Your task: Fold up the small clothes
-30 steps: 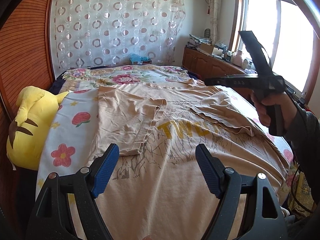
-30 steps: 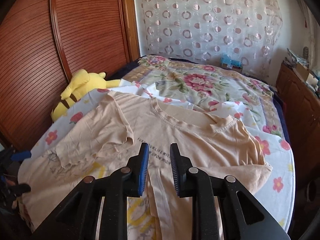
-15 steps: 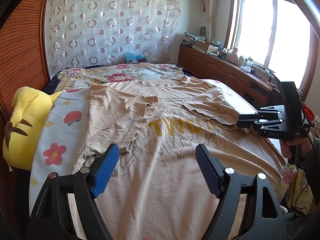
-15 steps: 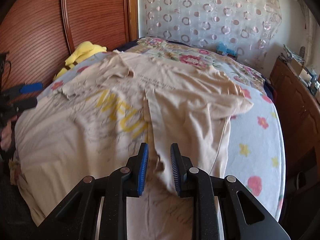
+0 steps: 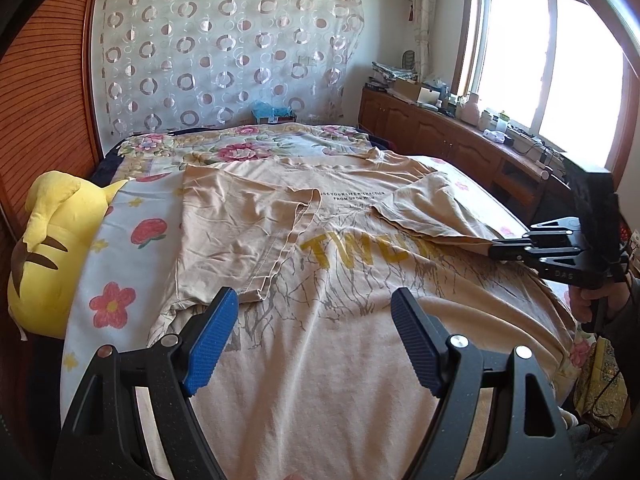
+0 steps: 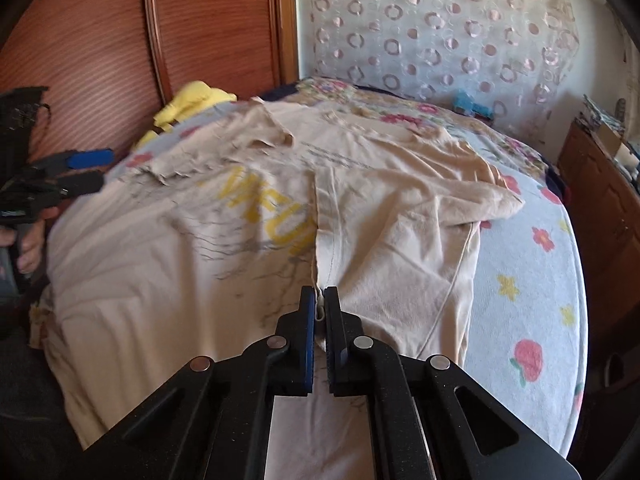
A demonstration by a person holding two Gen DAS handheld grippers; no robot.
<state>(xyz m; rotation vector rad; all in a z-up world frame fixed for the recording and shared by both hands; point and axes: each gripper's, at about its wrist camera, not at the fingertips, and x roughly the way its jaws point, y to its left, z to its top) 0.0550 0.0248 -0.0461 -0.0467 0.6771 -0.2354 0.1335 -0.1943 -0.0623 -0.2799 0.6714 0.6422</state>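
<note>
A beige T-shirt (image 5: 320, 320) with yellow letters lies spread on the bed, and it also shows in the right wrist view (image 6: 168, 248). Its left side is folded inward (image 5: 236, 232). My right gripper (image 6: 319, 312) is shut on the edge of the shirt's right side fold; in the left wrist view it (image 5: 494, 249) holds that fold (image 5: 424, 212) at the bed's right edge. My left gripper (image 5: 316, 336) is open and empty, above the shirt's lower part; it also shows at the left of the right wrist view (image 6: 90, 168).
A yellow plush toy (image 5: 48, 248) lies at the bed's left edge against a wooden panel wall (image 5: 36, 100). The floral bedspread (image 5: 248, 148) covers the far half. A wooden cabinet (image 5: 452, 148) with clutter runs under the window on the right.
My right gripper has dropped toward the bed's near right edge and shut onto the shirt's folded edge. The left gripper stayed open and drifted slightly.
</note>
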